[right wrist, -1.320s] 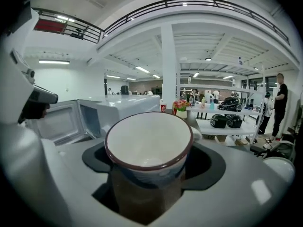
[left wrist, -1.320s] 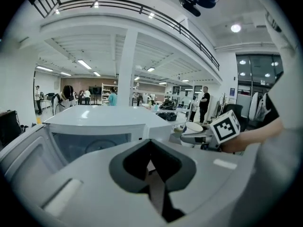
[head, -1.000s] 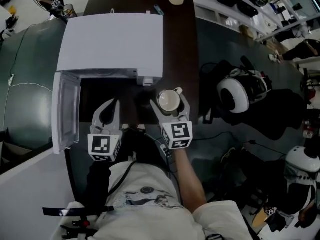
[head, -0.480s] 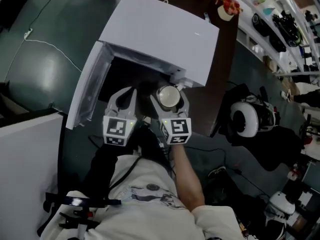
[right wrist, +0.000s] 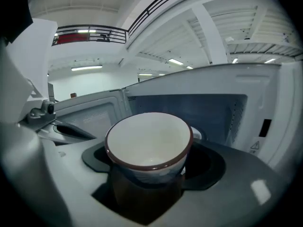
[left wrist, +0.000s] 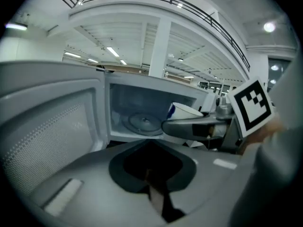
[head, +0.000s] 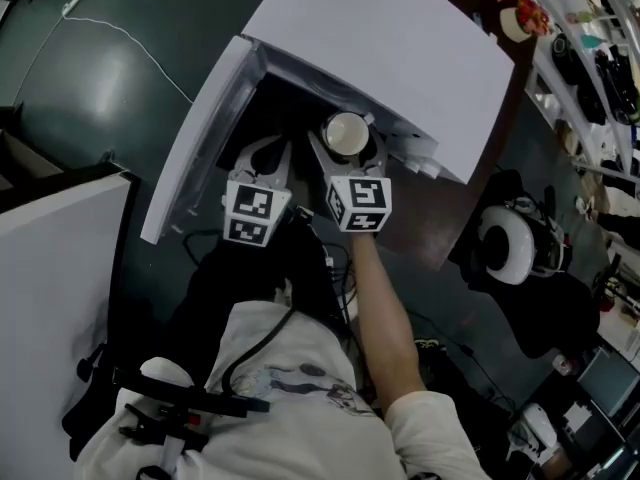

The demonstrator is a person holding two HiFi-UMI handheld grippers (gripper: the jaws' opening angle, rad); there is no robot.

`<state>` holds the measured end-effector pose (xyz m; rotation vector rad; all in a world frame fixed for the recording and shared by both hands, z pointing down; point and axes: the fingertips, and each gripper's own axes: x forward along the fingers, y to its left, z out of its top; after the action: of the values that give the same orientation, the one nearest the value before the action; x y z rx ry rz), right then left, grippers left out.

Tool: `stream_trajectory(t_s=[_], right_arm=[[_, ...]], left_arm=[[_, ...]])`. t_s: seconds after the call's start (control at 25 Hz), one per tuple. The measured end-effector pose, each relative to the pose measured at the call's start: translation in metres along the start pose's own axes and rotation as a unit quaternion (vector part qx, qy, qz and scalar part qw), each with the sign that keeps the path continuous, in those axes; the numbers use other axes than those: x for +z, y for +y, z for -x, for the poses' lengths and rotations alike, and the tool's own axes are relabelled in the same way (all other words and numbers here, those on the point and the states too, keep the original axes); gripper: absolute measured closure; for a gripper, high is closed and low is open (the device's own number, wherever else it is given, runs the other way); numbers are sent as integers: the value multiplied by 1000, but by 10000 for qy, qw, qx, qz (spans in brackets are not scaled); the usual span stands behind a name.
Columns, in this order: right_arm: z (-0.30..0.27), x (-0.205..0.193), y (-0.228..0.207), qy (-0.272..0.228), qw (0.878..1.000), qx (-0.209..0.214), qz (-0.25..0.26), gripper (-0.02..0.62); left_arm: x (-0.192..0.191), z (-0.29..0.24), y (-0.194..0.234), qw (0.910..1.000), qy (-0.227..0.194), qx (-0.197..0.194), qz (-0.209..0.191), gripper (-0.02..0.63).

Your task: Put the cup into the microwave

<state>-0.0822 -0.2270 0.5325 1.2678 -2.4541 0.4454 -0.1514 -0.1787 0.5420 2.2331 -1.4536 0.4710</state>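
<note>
So: right gripper (head: 346,140) gripped cup (right wrist: 149,145) upright between wide-spread jaws, at mouth of open microwave (head: 400,48), not yet on turntable (left wrist: 142,123). My right forearm (head: 375,298) reached straight forward, gripper tipped slightly down. Left gripper (head: 262,158) sat just beside it, jaws together, empty, nearer swung-out door (head: 195,148).

My right gripper (right wrist: 150,161) clamps an upright white, brown-rimmed ceramic cup (right wrist: 149,141) before an open white microwave oven (right wrist: 222,109).

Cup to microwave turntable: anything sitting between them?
Nothing. In the left gripper view the stretch from the cup to the turntable is bare.
</note>
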Motion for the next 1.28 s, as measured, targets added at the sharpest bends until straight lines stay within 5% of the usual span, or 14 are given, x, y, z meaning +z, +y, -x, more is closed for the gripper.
stream_trajectory(t_s=[0.36,1.28], right_arm=[[-60,5,-33,-73,9995,-301,15,184],[-116,21,-83,-492,9940,-956,-185,184]], left_arm=[[-23,-27,22,9984,559,-17,132,609],[-31,-33,25,9973,731,-51,86,609]])
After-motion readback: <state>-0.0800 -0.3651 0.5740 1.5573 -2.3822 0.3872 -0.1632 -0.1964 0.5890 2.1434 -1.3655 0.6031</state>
